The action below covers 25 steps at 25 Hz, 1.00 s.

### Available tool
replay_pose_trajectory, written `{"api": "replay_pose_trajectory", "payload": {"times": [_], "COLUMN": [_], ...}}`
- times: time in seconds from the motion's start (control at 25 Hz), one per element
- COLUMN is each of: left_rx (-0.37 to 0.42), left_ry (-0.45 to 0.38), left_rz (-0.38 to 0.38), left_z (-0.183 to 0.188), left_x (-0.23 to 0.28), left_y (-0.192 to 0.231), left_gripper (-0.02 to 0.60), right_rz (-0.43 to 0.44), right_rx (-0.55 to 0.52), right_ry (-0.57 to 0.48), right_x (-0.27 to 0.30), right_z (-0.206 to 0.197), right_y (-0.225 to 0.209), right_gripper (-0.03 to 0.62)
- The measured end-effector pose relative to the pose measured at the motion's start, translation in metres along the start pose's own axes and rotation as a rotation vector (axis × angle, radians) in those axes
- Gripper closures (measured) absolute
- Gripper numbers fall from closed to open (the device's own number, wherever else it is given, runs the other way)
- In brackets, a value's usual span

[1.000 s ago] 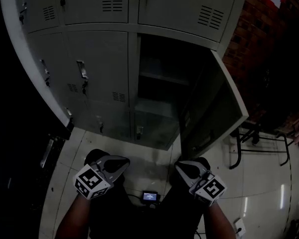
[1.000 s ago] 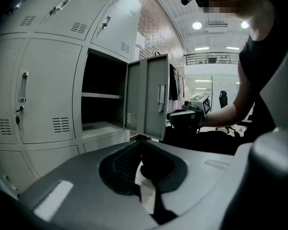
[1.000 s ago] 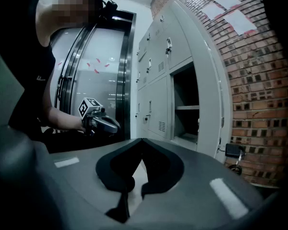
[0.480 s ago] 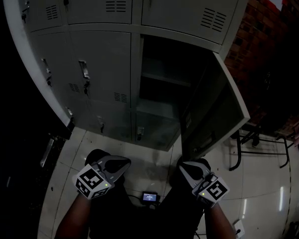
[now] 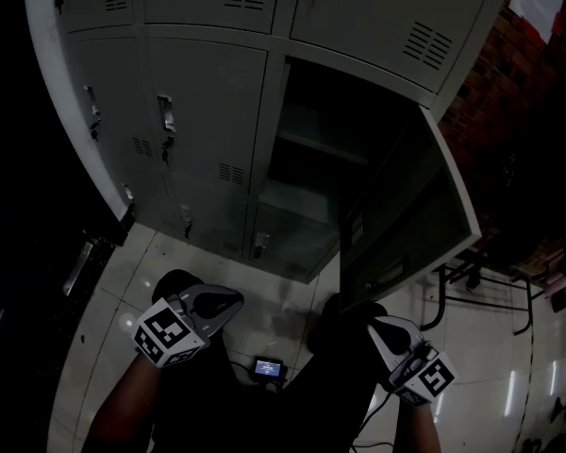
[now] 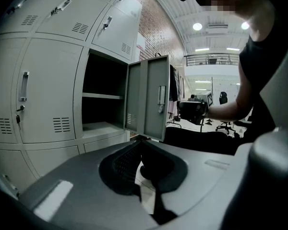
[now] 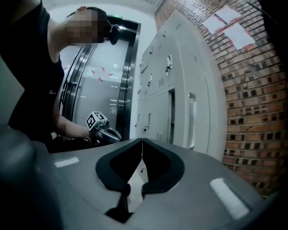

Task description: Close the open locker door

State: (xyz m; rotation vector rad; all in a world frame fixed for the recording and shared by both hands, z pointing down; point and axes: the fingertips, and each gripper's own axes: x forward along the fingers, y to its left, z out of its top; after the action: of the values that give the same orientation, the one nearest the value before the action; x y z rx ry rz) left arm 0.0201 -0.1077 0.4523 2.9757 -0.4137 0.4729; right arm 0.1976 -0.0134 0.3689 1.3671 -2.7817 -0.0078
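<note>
**LOCKER DOOR: OPEN, NO CONTACT**

The grey sheet-metal locker door (image 5: 410, 225) stands swung out from the grey steel locker bank (image 5: 203, 111), with its long axis upright. It lies at 12 o'clock from the right claw (image 5: 382, 327), near but apart. The left claw (image 5: 228, 300) is farther off. Both claws are pressed together and empty. No legible writing.

Head view looks steeply down, close before the lockers (image 5: 198, 111) and open door (image 5: 410, 215); left gripper view faces them from the left — right gripper view looks along their fronts from the right; all share the door
</note>
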Motion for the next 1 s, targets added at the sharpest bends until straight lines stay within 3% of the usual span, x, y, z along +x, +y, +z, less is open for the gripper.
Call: {"api": "replay_pose_trajectory", "payload": {"times": [0.2, 0.44, 0.64, 1.0], "left_rx": [0.002, -0.004, -0.001, -0.004], "left_ry": [-0.006, 0.001, -0.005, -0.001], "left_rz": [0.002, 0.003, 0.006, 0.005], "left_z": [-0.001, -0.002, -0.001, -0.002], "left_x": [0.001, 0.001, 0.001, 0.001], "left_y": [0.001, -0.001, 0.000, -0.001], "left_gripper": [0.569, 0.569, 0.569, 0.569], "right_rz": [-0.087, 0.021, 0.103, 0.200], "right_rx": [-0.008, 0.031, 0.011, 0.020], "right_ry": [-0.029, -0.021, 0.015, -0.027], "right_x": [-0.031, -0.007, 0.015, 0.077], "right_z": [0.013, 0.023, 0.016, 0.025], "right_y": [-0.043, -0.064, -0.060, -0.028], "right_gripper": [0.497, 0.376, 0.371, 0.407]}}
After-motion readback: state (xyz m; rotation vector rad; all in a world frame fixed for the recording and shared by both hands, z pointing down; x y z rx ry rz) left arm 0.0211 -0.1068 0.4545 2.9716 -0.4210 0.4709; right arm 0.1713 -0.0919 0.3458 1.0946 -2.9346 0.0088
